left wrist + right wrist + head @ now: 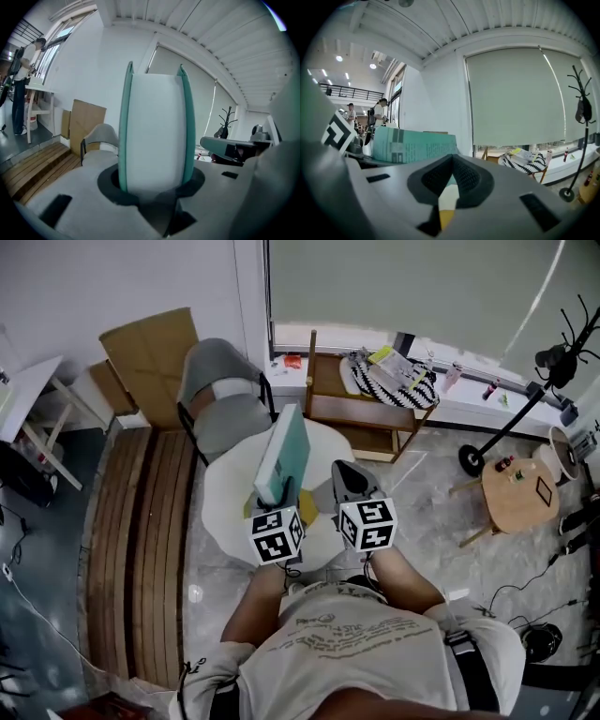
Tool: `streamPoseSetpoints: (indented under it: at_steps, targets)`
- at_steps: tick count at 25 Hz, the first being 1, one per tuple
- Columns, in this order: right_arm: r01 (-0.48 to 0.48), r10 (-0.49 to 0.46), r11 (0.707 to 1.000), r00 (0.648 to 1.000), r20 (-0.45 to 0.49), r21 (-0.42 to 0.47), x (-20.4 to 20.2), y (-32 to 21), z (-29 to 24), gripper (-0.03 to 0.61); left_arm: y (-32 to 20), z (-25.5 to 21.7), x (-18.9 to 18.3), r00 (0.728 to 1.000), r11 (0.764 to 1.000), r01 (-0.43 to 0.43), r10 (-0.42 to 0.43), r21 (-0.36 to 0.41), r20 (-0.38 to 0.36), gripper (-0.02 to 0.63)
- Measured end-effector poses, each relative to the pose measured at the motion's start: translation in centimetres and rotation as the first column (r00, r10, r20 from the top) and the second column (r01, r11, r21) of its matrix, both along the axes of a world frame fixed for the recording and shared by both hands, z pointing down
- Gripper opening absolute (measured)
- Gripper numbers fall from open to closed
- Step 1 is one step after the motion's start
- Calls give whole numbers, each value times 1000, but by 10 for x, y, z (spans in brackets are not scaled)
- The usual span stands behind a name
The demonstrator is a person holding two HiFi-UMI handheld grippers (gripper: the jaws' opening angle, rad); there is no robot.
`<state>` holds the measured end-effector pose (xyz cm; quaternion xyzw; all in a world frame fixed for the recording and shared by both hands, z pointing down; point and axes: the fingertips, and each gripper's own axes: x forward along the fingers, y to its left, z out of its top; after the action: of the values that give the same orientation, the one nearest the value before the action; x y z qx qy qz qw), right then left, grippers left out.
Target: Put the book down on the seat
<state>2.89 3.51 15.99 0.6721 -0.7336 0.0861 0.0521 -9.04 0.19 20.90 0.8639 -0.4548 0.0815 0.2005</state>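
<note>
Nearest to us is the person's pale printed shirt [361, 643], soft and creased, with both bare forearms reaching forward over a marble-patterned floor [422, 521]. At far left a long platform of wooden slats [141, 540] runs away from us, its ridged boards ending at a flat sheet of brown cardboard [150, 352] leaning on the white wall. Beside the cardboard stands the grey chair [220, 395], shell-shaped with thin black legs. Its padded seat [230, 427] lies bare just beyond the rim of the smooth round white table [225, 493]. Over that table the left gripper [274, 495] is clenched on the book [284, 451] at its lower end and holds it upright in the air, clear of the seat. We see teal covers on either side of a white block of page edges. Just beside it, the right gripper [345, 472] has its ribbed dark pads pressed together at the tips, with nothing between them. Farther right is a low wooden rack [361, 409] against the window ledge, carrying a black-and-white striped bag [389, 376]. Open floor separates the rack from a small round wooden side table [520, 493], and a black stand [511, 423] slants across above it. The way from book to seat is open, broken only by the table's edge.
</note>
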Motion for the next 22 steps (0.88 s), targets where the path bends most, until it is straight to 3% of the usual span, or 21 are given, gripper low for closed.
streamPoseSetpoints:
  at_steps: [9, 15, 22]
  targets:
    - [56, -56, 998, 998, 17, -22, -2, -38, 7, 28, -33, 8, -13, 997, 997, 71, -71, -29, 16, 170]
    - [95, -94, 995, 995, 21, -27, 25, -59, 16, 28, -53, 26, 11, 993, 991, 114, -112, -68, 37, 170]
    - [119, -116, 988, 992, 40, -102, 68, -88, 50, 28, -70, 54, 48, 988, 982, 136, -125, -130, 89, 170]
